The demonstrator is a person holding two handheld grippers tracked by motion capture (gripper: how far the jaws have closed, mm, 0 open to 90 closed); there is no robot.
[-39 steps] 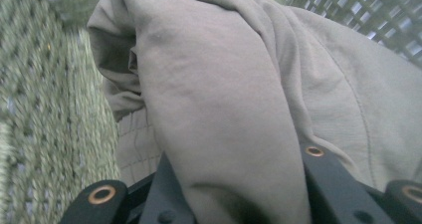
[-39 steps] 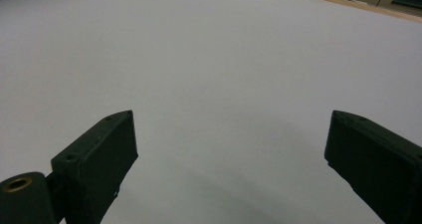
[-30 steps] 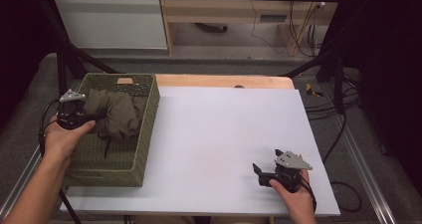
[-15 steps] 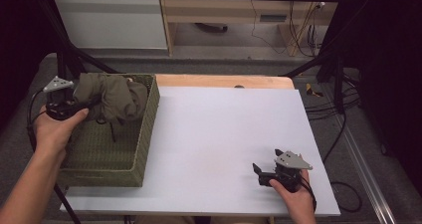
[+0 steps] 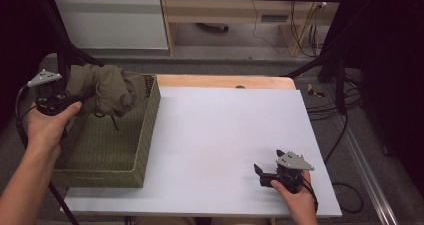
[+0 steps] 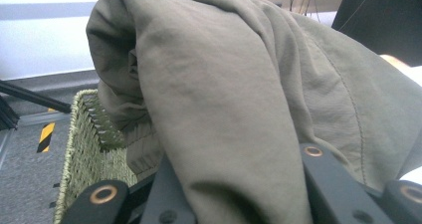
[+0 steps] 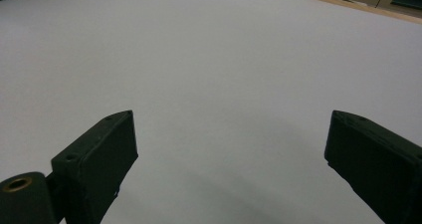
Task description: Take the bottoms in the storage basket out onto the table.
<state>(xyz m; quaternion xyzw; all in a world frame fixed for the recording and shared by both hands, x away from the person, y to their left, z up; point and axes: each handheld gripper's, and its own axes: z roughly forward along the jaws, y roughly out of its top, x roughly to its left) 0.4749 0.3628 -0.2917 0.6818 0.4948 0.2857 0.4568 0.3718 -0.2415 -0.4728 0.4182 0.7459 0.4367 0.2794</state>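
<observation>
While your left tongs (image 5: 75,99) clamp the olive garment (image 5: 107,90), it hangs bunched above the woven basket (image 5: 145,135) at the tabletop's (image 5: 225,135) left edge; your right tongs (image 5: 260,172) rest wide apart, holding nothing, near the front right corner.

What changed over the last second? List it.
The left gripper, shut on the olive garment, has lifted it up out of the basket; most of the cloth now hangs above the rim. The right gripper stayed open, resting on the table; the basket did not move.
</observation>
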